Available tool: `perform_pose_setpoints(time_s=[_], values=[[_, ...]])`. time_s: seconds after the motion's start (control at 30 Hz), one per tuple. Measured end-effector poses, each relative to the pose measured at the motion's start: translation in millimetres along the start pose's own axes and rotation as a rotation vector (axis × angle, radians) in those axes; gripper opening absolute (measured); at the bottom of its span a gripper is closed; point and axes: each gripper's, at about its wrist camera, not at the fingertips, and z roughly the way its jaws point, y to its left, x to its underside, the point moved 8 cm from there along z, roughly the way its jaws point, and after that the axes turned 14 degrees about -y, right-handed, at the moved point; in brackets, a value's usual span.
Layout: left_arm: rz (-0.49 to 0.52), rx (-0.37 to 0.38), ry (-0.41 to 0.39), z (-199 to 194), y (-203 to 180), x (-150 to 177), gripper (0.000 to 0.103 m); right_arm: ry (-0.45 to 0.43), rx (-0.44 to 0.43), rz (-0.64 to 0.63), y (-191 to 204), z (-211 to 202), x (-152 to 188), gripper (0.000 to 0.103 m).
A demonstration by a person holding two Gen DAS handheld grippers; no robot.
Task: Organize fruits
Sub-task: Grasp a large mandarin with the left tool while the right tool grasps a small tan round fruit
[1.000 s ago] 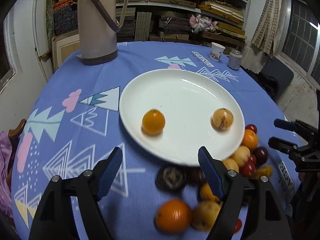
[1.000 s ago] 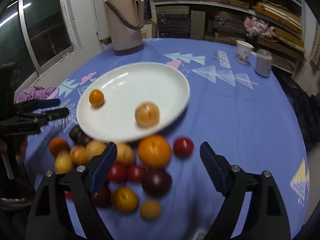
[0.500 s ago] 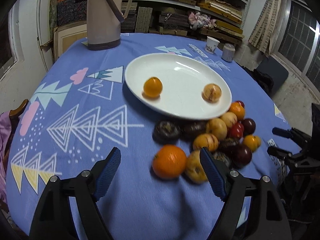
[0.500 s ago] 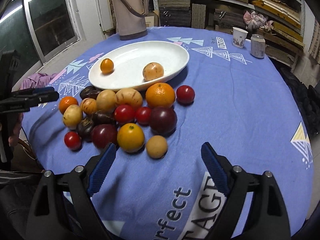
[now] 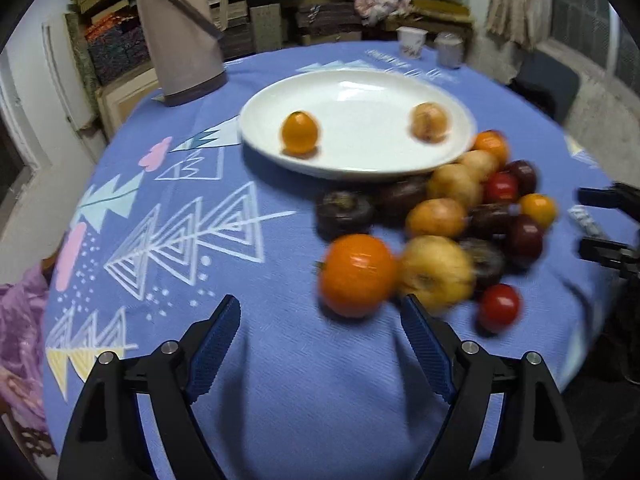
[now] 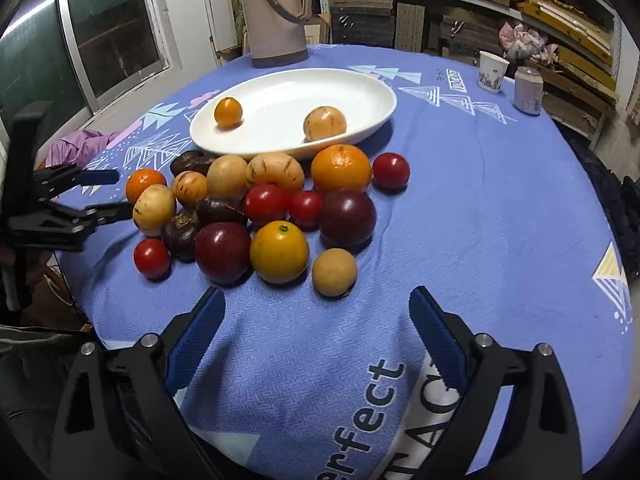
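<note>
Beyond both claws sits the white plate (image 6: 372,92), then the fruit pile (image 6: 256,208) just ahead. The right gripper (image 6: 316,312) and left gripper (image 5: 320,320) hover with jaws spread, gripping nothing.

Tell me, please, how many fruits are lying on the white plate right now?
2: a small orange fruit on the white plate at its left side, and a tan round fruit near its front rim. None seems hidden.

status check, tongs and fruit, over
Left tongs open, empty. Right tongs open, empty. Two fruits on white plate; fruit pile on cloth beside it. Nothing blocking.
</note>
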Motion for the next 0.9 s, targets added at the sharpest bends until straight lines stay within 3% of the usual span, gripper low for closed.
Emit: perform_pose_setpoints(time_s=[0.23,0.53,0.57,0.63,0.67,0.9], values=[[-0.013,-0.007,0.036,16.5,10.4,7.0,0.084,0.015,-0.010,0.005,0.5,6.5,2.9,0.091],[-0.026,0.013,-0.068,15.3,10.0,-16.4,0.082,0.020,-0.011,0.002,3.1,8.4,4.8,0.091],[-0.031,0.025,-0.073,15.2,8.2,-17.2,0.079,0.020,-0.010,0.002,3.0,8.4,4.8,0.091],[-0.042,0.082,-0.049,19.8,1.6,-13.2,0.057,0.019,-0.009,0.002,2.7,7.8,4.8,0.091],[-0.052,0.109,-0.036,21.8,-0.5,-11.0,0.041,0.018,-0.010,0.002,2.5,7.6,4.8,0.091],[-0.097,0.105,-0.053,22.7,-2.3,-8.7,0.042,0.029,0.028,0.004,-3.9,8.2,6.6,0.091]])
